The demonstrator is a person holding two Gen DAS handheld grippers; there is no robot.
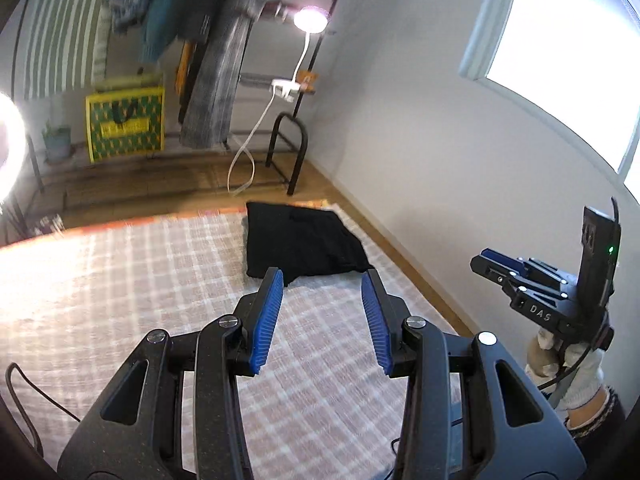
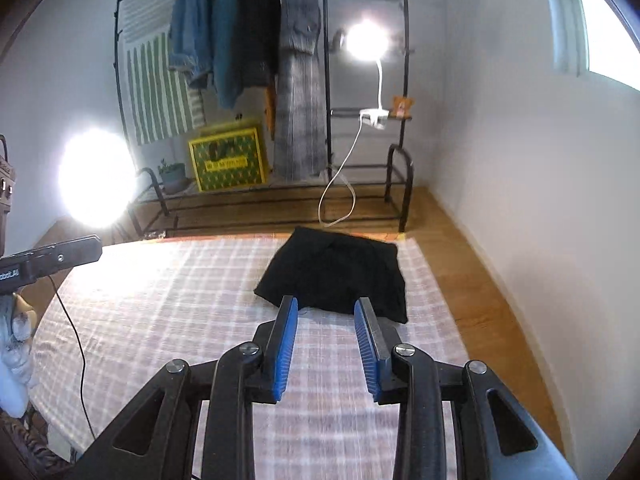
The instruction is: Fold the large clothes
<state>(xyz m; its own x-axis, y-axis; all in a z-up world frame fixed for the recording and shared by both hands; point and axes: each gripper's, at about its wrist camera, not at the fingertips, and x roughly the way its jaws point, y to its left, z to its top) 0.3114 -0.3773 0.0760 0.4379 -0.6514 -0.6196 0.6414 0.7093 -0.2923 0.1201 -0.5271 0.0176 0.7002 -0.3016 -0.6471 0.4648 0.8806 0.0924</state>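
Note:
A black garment (image 1: pixel 300 242) lies folded into a compact rectangle at the far right of a pink-and-white checked mat (image 1: pixel 140 280). The same black garment (image 2: pixel 336 274) shows at the far end of the mat (image 2: pixel 180 300) in the right wrist view. My left gripper (image 1: pixel 322 280) hangs open high above the mat, nothing between its blue pads. My right gripper (image 2: pixel 326 306) is likewise open and empty, raised short of the garment. The right gripper (image 1: pixel 500 266) also appears at the right edge of the left wrist view, held by a gloved hand (image 1: pixel 568 372).
A black clothes rack (image 2: pixel 328 92) with hanging jackets and a grey coat stands beyond the mat. A yellow-green patterned bag (image 2: pixel 228 162), a potted plant (image 2: pixel 173 176), a clip lamp (image 2: pixel 366 42) with a white cord and a bright ring light (image 2: pixel 96 178) are around it. Wooden floor borders the mat; white wall at right.

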